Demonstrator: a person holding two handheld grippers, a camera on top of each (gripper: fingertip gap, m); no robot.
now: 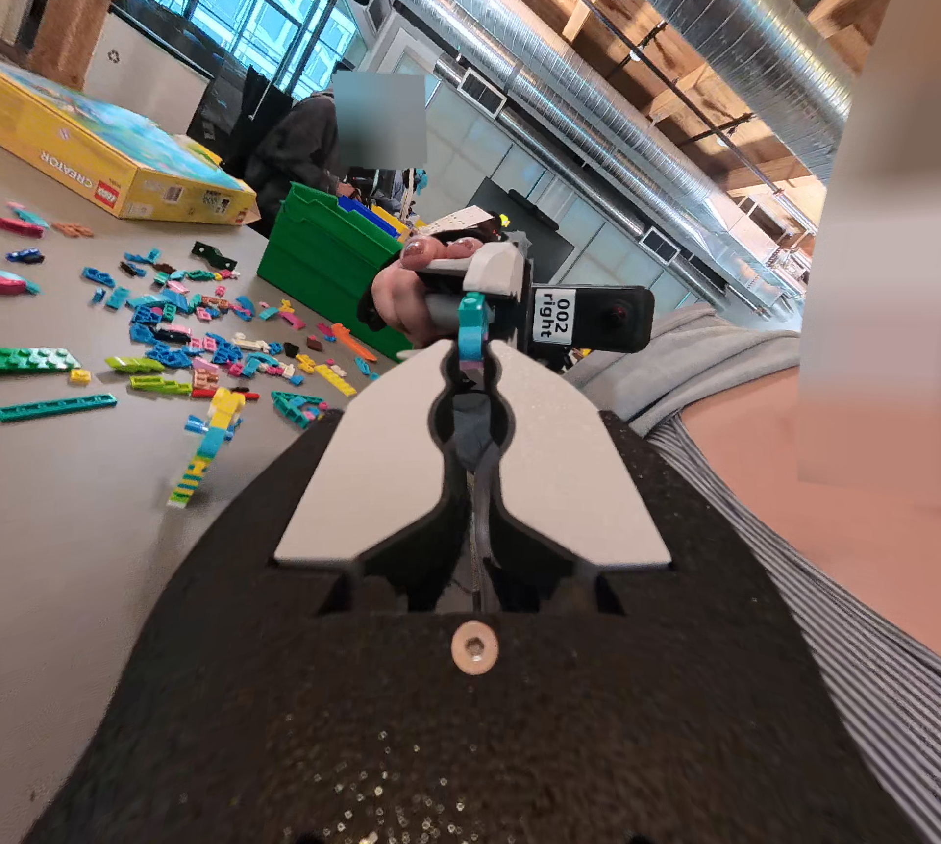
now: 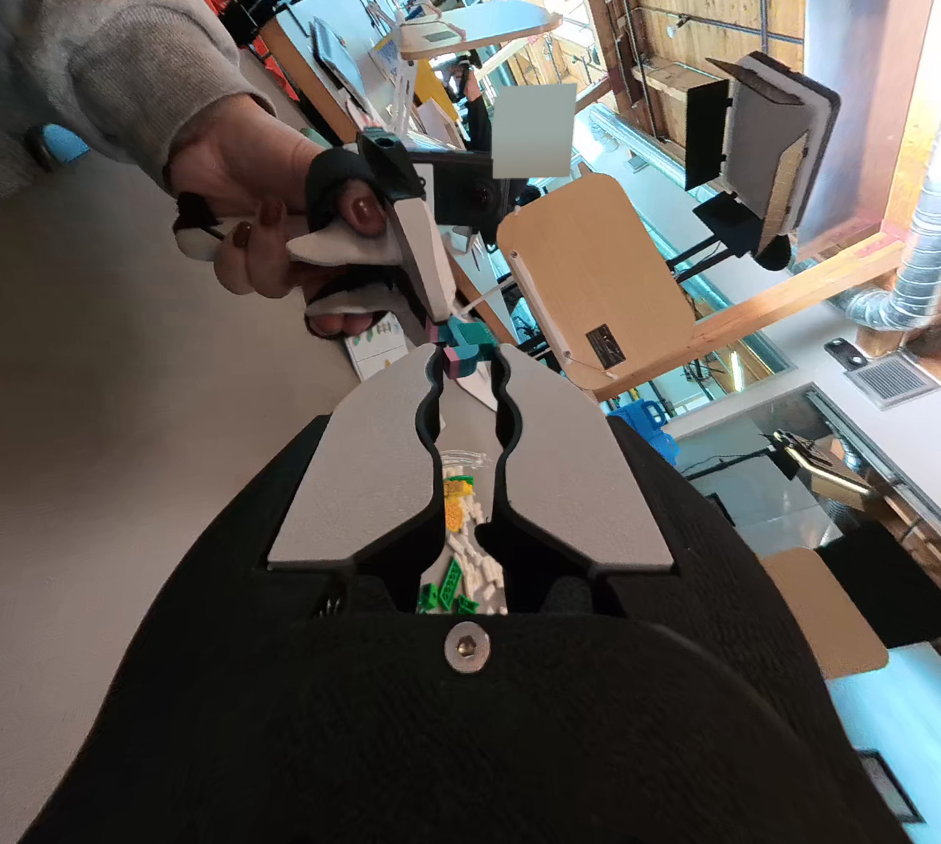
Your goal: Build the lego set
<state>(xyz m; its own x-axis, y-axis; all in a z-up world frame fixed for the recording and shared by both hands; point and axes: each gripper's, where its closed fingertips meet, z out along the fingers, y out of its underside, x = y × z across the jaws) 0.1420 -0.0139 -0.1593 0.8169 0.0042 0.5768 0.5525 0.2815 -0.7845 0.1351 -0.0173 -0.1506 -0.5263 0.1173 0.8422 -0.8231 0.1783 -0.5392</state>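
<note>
My left gripper point(image 1: 471, 351) is shut on a small teal and pink lego assembly point(image 1: 471, 328), held up above the table. The assembly's upper end reaches my right gripper point(image 1: 489, 269), which a hand holds just beyond it. In the right wrist view my right gripper point(image 2: 466, 353) is closed around a teal and pink part of the assembly point(image 2: 461, 358) at its fingertips. The left gripper point(image 2: 438, 305) comes in from the upper left and meets the same cluster. Where the two parts join is hidden by the fingers.
Many loose bricks point(image 1: 203, 341) lie on the grey table point(image 1: 76, 539), with a yellow-and-blue figure build point(image 1: 214, 427), a green plate point(image 1: 35, 358) and a long teal plate point(image 1: 56, 407). A yellow lego box point(image 1: 117, 157) and a green bin point(image 1: 326, 259) stand behind. White and green bricks point(image 2: 458, 580) lie below the right gripper. Left and right tips are no more than a few centimetres apart.
</note>
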